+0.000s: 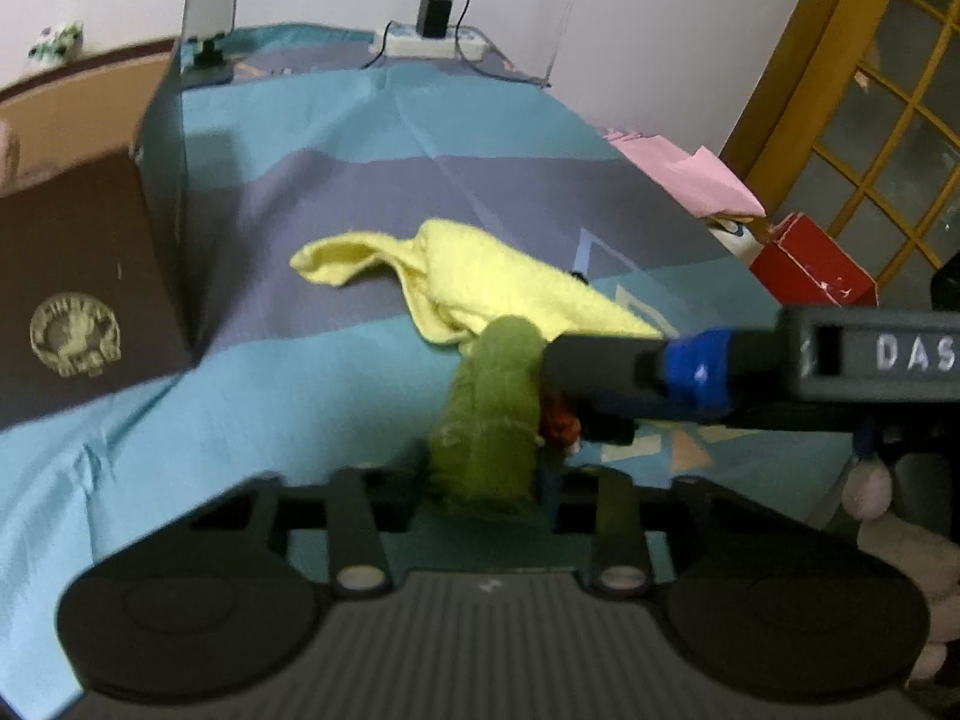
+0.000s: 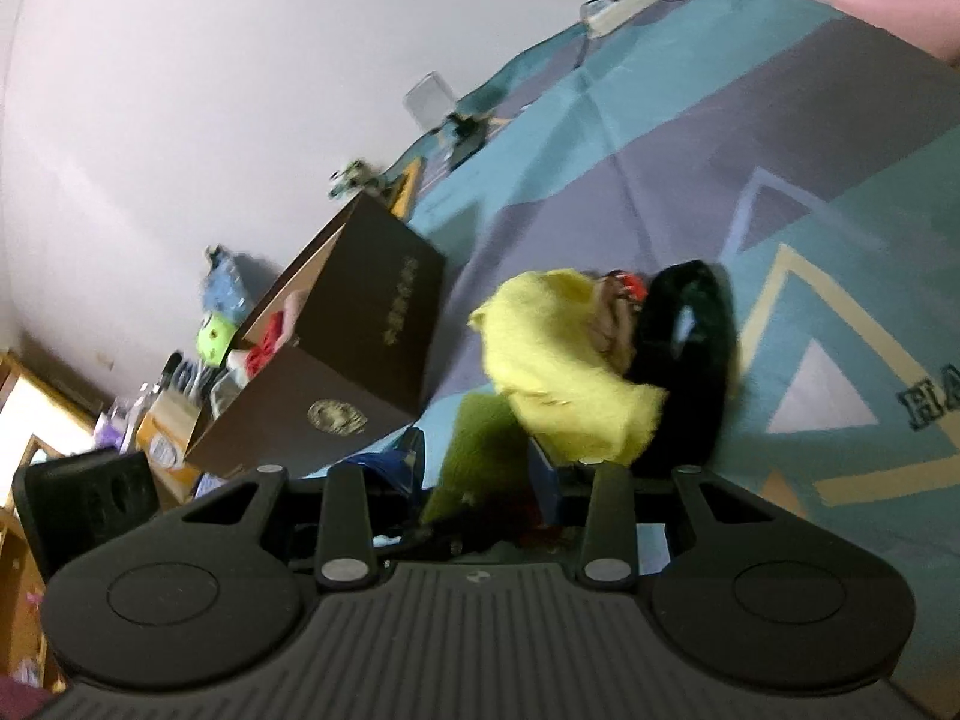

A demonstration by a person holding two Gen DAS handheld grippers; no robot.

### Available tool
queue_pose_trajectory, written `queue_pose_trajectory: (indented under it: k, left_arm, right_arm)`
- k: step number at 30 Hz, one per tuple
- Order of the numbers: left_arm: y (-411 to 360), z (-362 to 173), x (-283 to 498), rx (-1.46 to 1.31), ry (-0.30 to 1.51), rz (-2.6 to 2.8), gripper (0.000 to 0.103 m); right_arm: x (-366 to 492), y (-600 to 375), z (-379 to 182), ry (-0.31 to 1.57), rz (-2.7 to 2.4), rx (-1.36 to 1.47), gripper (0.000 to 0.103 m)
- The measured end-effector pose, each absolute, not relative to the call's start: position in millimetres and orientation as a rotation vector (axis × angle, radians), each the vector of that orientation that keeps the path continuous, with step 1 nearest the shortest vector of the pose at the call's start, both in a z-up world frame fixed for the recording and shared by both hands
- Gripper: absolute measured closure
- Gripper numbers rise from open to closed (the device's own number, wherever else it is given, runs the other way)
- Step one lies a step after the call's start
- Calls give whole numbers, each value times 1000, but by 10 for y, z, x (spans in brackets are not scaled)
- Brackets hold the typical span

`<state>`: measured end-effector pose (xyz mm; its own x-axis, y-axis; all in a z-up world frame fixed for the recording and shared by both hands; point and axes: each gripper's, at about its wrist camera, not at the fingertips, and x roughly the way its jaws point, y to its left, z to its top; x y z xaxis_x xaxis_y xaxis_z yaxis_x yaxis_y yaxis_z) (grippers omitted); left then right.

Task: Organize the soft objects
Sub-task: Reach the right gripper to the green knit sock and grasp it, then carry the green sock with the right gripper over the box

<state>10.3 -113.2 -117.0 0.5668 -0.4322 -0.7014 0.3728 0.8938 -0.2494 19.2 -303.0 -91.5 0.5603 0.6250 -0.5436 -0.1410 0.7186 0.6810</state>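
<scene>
A green plush piece stands up on the bedspread with an orange-red bit at its side. My left gripper is shut on its lower end, and the plush hides the fingertips. My right gripper reaches in from the right in the left wrist view. Its blue-taped fingers pinch the plush where the orange-red bit sits. A yellow towel lies crumpled just behind. A black fuzzy ring rests against the towel.
A brown box holding several soft things stands at the left. A power strip and a phone on a stand are at the far edge. Pink cloth and a red box lie off the right side.
</scene>
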Motion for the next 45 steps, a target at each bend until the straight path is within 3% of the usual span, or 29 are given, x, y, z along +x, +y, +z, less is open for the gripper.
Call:
queue_pose_trajectory:
  k: [8,21,31,45]
  left_arm:
    - [-1100,-1130,50,-43,813,-482,89]
    - [-573,-574,-260,-39,673,-431,92]
    - [260,-64,-106,-64,509,-346,92]
    - [1509,-359,649,-169,613,-293,91]
  right_arm:
    - [301,-2940,-1056,940,511,696,84]
    - [231,-2423,-487,794,688,574,84]
    - [548,-1642,-12,632,794,493,84]
    - [1170,-584,-320,743,781,454,84]
